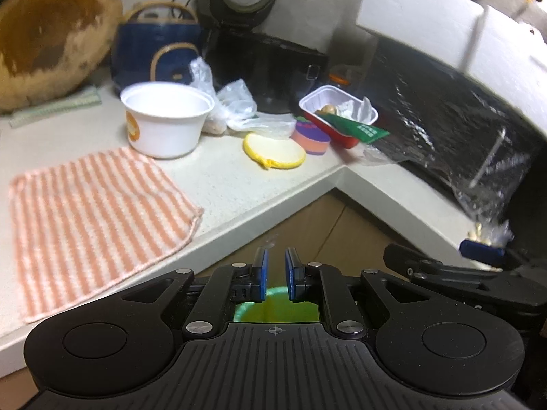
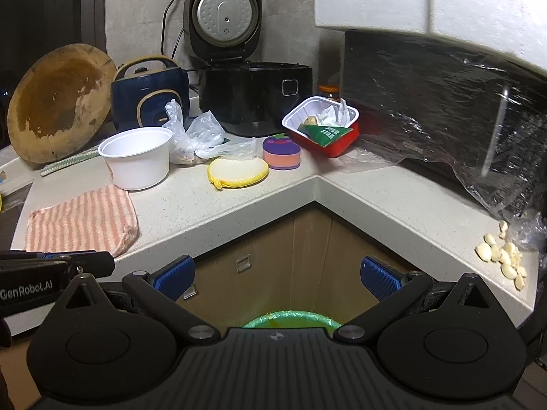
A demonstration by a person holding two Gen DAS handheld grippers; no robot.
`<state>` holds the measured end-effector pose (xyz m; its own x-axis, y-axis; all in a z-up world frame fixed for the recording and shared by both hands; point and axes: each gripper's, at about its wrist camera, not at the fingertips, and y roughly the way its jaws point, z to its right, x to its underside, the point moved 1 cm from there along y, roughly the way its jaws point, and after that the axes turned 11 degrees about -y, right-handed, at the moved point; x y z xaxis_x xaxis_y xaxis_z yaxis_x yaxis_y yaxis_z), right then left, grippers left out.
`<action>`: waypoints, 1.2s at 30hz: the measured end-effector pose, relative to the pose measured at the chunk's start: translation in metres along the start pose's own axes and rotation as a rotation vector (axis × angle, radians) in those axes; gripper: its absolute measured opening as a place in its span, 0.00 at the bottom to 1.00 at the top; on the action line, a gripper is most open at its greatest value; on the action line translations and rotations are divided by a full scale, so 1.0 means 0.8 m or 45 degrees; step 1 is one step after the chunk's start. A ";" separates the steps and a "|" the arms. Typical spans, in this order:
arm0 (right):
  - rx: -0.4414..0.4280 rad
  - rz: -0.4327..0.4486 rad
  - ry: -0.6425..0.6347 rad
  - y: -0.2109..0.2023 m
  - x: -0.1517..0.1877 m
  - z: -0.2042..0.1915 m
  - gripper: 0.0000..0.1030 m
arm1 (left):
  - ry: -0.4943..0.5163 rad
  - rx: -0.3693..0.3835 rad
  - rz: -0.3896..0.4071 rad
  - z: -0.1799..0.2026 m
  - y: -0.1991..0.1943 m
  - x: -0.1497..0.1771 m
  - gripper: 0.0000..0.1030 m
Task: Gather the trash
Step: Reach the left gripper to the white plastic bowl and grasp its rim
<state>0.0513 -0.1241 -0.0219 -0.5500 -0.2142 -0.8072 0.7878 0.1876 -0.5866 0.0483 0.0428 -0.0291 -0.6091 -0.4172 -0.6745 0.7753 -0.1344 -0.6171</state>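
Two grippers are held over a green-lined bin [image 2: 290, 319] below the counter corner: the left gripper [image 1: 275, 273] nearly closed and empty, the right gripper [image 2: 277, 278] wide open, holding nothing. Trash is seen ahead on the counter [image 2: 273, 201], the red tray [image 2: 321, 124] lying up and right, probably nearer the right gripper, its long axis slanting away rightward.

The corner surface [image 1: 239, 184] is being viewed from both wrists, angled downward from just off its front edge. The left view is being taken closer in, leftward; the right, further back. The white bowl [image 1: 167, 119], striped cloth [image 2: 82, 222] and green-lined bin [image 2: 290, 319] are being shared.
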 end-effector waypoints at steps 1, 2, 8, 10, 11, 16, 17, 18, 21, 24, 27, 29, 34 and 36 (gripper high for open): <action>0.007 -0.005 0.001 0.006 -0.003 -0.001 1.00 | -0.030 0.044 -0.025 -0.007 0.009 -0.008 0.14; 0.010 -0.012 0.005 0.013 -0.007 -0.001 1.00 | -0.054 0.090 -0.046 -0.014 0.017 -0.016 0.14; -0.042 0.001 0.031 0.051 -0.035 -0.006 1.00 | -0.096 0.134 -0.027 -0.039 0.072 -0.069 0.14; -0.022 0.012 0.027 0.064 -0.050 -0.009 1.00 | -0.065 0.109 0.013 -0.044 0.089 -0.083 0.14; -0.011 0.010 0.027 0.070 -0.056 -0.011 1.00 | -0.057 0.146 0.019 -0.050 0.098 -0.091 0.14; 0.041 -0.010 0.107 0.106 -0.086 -0.013 1.00 | -0.093 0.294 -0.073 -0.083 0.144 -0.127 0.14; 0.059 -0.024 0.122 0.114 -0.089 -0.015 1.00 | -0.098 0.290 -0.087 -0.089 0.151 -0.133 0.14; 0.077 -0.042 0.135 0.121 -0.092 -0.016 1.00 | -0.106 0.290 -0.093 -0.095 0.157 -0.138 0.14; 0.102 -0.099 0.168 0.145 -0.095 -0.025 1.00 | -0.150 0.313 -0.060 -0.112 0.166 -0.157 0.14; 0.121 -0.136 0.148 0.159 -0.097 -0.032 1.00 | -0.203 0.349 -0.011 -0.122 0.162 -0.172 0.14; 0.149 -0.142 0.119 0.171 -0.105 -0.039 1.00 | -0.222 0.344 0.053 -0.131 0.155 -0.179 0.14; 0.118 -0.150 0.110 0.183 -0.110 -0.045 1.00 | -0.263 0.295 0.097 -0.139 0.148 -0.181 0.14; -0.176 -0.147 0.070 0.202 -0.109 -0.059 1.00 | -0.325 0.142 0.246 -0.154 0.114 -0.196 0.14; -0.300 -0.117 0.086 0.209 -0.110 -0.068 1.00 | -0.326 0.045 0.361 -0.162 0.100 -0.208 0.14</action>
<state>0.2164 -0.0218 -0.0529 -0.6396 -0.1777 -0.7478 0.6520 0.3898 -0.6503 0.1899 0.2179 -0.0182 -0.3119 -0.6527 -0.6905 0.9150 -0.0105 -0.4033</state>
